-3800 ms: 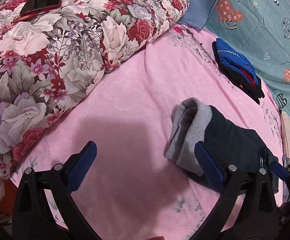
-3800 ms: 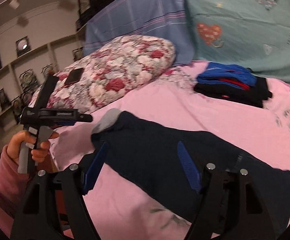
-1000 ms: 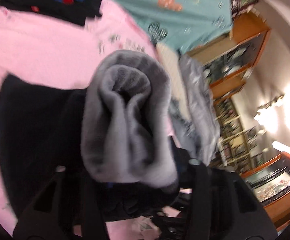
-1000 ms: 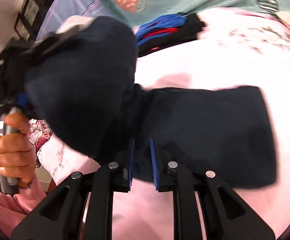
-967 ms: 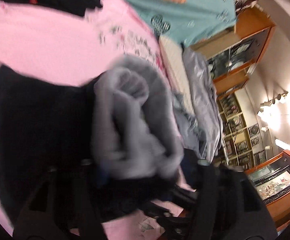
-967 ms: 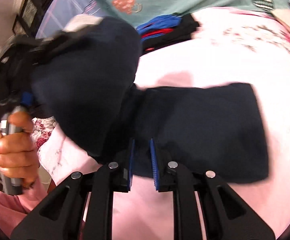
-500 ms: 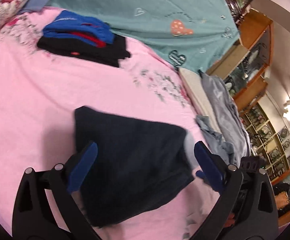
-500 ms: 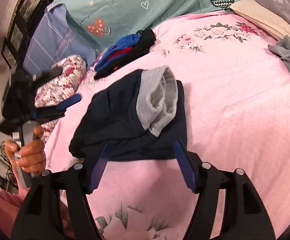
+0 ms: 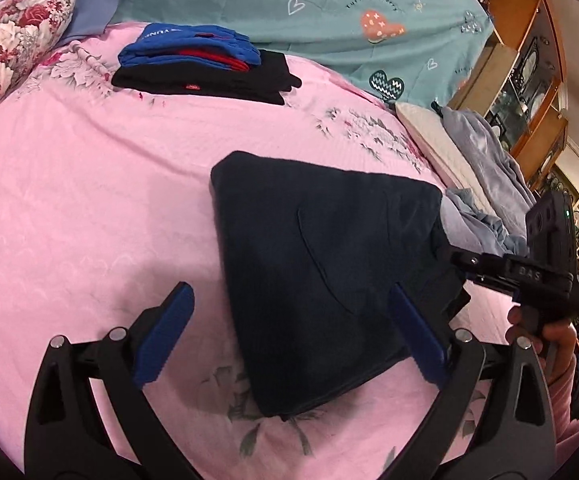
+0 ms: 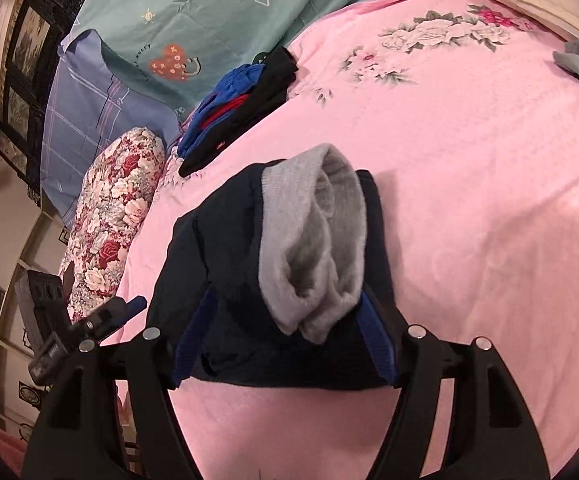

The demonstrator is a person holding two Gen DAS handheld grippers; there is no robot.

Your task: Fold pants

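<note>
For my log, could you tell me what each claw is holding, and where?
Nothing: both the left claw and right claw are open, straddling the folded navy pants on the bed.

Pink floral bed sheet (image 9: 89, 168), teal heart-print hanging (image 9: 329, 8), perhaps glass-fronted wooden cabinets (image 9: 529, 60).
</note>
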